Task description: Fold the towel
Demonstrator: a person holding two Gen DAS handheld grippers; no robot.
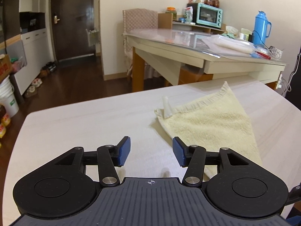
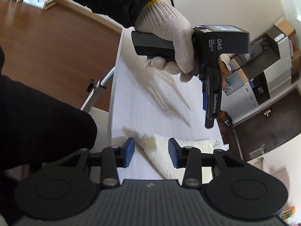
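A pale yellow towel (image 1: 210, 124) lies folded into a triangle on the white table (image 1: 75, 128), with a small white tag sticking up at its left corner. My left gripper (image 1: 151, 150) stands open over bare table just left of the towel's near edge, with nothing between its blue pads. In the right wrist view the towel (image 2: 161, 162) lies on the table under my right gripper (image 2: 151, 148), which is open, its pads apart from the cloth. A gloved hand (image 2: 169, 35) holds the left gripper (image 2: 206, 113) farther along the table.
Beyond the white table stands a dining table (image 1: 169, 35) with a teal oven (image 1: 208, 16), a blue thermos (image 1: 261, 27) and plastic bags. The person's dark clothing (image 2: 37, 122) fills the left of the right wrist view. The table's edge (image 2: 112, 98) runs beside it.
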